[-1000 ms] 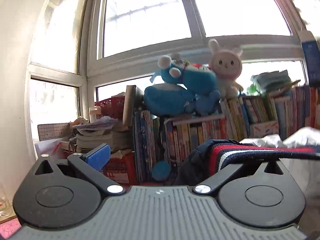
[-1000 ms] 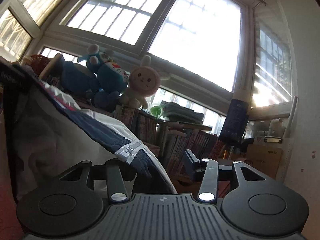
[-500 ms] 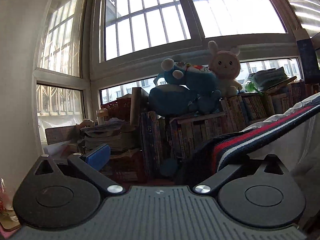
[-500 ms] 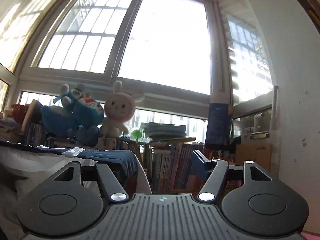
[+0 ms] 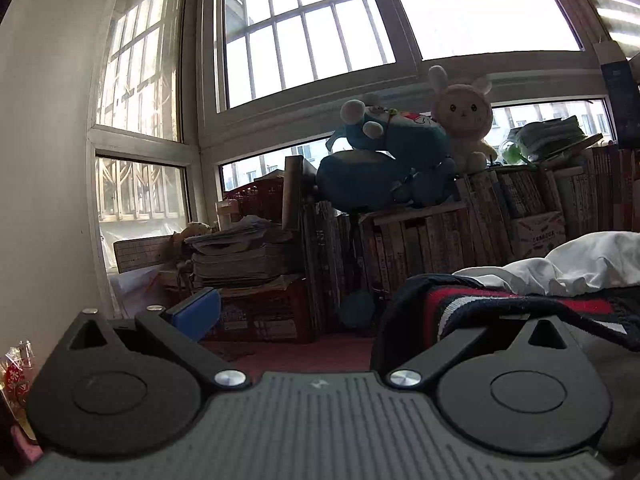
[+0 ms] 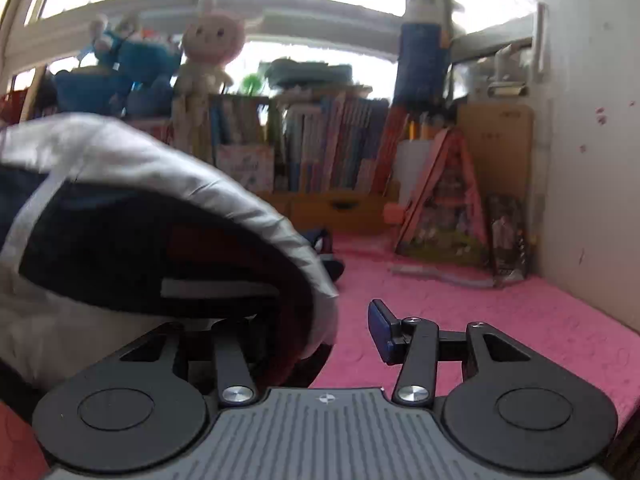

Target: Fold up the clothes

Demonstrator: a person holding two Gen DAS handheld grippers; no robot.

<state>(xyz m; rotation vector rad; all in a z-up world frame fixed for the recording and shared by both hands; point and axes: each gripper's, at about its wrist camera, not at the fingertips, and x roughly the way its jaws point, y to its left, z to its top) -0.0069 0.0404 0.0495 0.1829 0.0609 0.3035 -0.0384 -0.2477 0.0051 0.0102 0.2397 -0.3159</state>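
garment: white jacket with navy panels and a red-white-navy striped hem, bunched low over the pink mat, draped across both grippers
left gripper: jaws stood wide; blue left pad bare, right finger buried under the striped hem; no pinch seen, so read as not gripping
right gripper: jaws were closing; right pad clear of cloth, left finger hidden under the jacket's fold; cloth lay between them, pads not yet pressing
step: likely mid-fold, jacket being laid down onto the mat, grip on both ends being reset
next move: needed a firm pinch on hem and far edge, then pull the cloth flat before folding over
risk: loose cloth could slide off the fingers
background: plush toys on books, well apart
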